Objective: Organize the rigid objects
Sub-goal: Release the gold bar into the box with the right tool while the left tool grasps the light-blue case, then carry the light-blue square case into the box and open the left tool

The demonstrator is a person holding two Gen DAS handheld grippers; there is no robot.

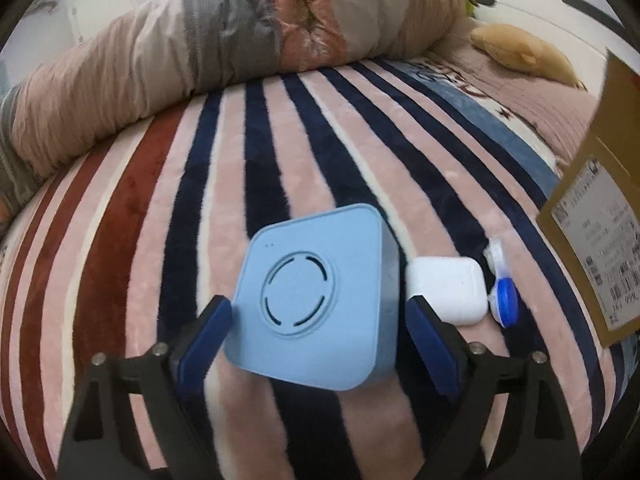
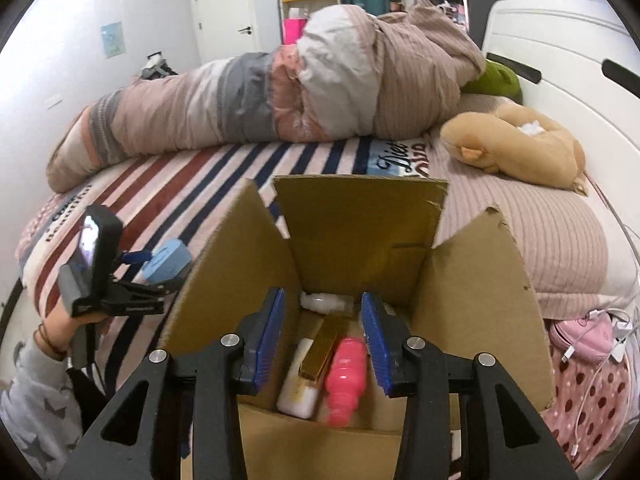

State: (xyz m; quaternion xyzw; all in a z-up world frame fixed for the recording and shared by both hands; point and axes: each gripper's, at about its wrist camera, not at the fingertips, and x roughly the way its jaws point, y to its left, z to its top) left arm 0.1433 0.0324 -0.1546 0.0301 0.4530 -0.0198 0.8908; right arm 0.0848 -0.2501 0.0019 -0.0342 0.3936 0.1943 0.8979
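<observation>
Left gripper (image 1: 318,320) clasps a pale-blue rounded square device (image 1: 316,300); right gripper (image 2: 324,336) gapes unladen

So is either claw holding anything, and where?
The left claw straddles the blue square box at its sides, grip unclear. The right claw holds nothing.

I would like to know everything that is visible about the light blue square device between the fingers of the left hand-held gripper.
The light blue square device looks like smooth matte plastic, with rounded corners. Its face carries a raised ring cut by four curved slots, and two tiny dots near one corner. It sits tilted between the blue pads of the left hand-held gripper, which appear to hold it above the striped blanket. The white case lies close on its right; contact is unclear.
</observation>
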